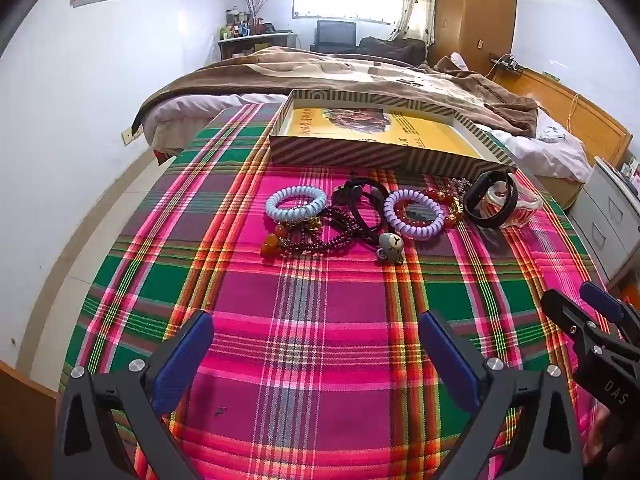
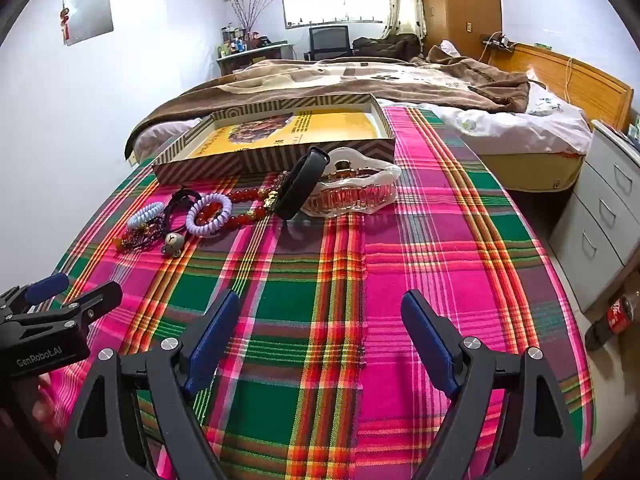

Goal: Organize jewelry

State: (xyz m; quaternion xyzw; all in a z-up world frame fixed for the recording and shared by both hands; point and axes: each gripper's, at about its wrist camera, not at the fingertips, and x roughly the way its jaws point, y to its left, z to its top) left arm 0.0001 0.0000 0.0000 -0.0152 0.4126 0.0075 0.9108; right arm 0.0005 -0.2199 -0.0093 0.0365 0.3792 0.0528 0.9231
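Across the middle of the left wrist view, on a plaid cloth of pink, green and red, lies a cluster of jewelry: a pale blue spiral hair tie at its left, dark beaded bracelets below it, black hair ties in the centre, a lilac spiral hair tie with a red bead bracelet beside it, and a black band leaning on a clear claw hair clip at the right. Just behind the cluster sits a shallow striped box with a yellow printed sheet inside. Both tongs hover low in frame, well short of the jewelry; the left gripper and the right gripper stand wide apart, nothing between their blue pads
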